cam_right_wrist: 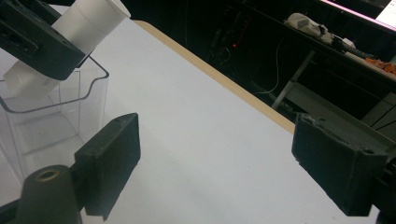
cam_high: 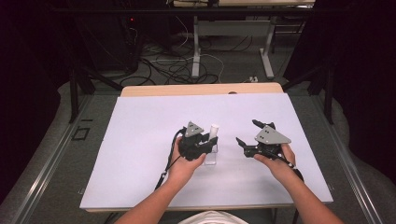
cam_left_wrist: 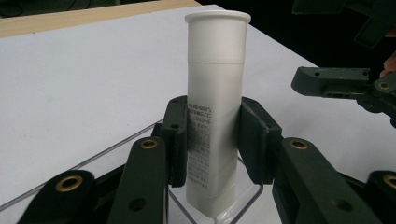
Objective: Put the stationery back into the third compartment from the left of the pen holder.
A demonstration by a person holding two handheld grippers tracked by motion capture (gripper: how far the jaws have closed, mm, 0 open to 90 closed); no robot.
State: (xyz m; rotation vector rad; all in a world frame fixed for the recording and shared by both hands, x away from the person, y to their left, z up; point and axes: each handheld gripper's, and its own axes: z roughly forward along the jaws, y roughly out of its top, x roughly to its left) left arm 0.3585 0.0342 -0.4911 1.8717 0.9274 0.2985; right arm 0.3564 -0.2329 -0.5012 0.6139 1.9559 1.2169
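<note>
The white tube (cam_left_wrist: 215,107) stands upright with its lower end inside a clear plastic holder (cam_left_wrist: 231,205), cap uppermost, near the middle of the counter (cam_high: 140,154). The left gripper (cam_left_wrist: 212,140) is clamped on the tube's printed lower body, one pad on each side, just above the holder's rim. In the high view the tube (cam_high: 214,131) rises beside that gripper (cam_high: 198,142), with the holder (cam_high: 211,156) below it.

The right gripper (cam_right_wrist: 215,158) hovers near, to the tube's right, its jaws wide apart and holding nothing; the holder's rim (cam_right_wrist: 91,95) lies just ahead of it.

As a judgement: the grasp is made, and the tube is either about to be lifted out of the holder or has just been seated in it; the pictures do not settle which. If it is coming out, the lift and the set-down are left. If going in, only the release is left. The right gripper has no part yet; it may steady the holder.
</note>
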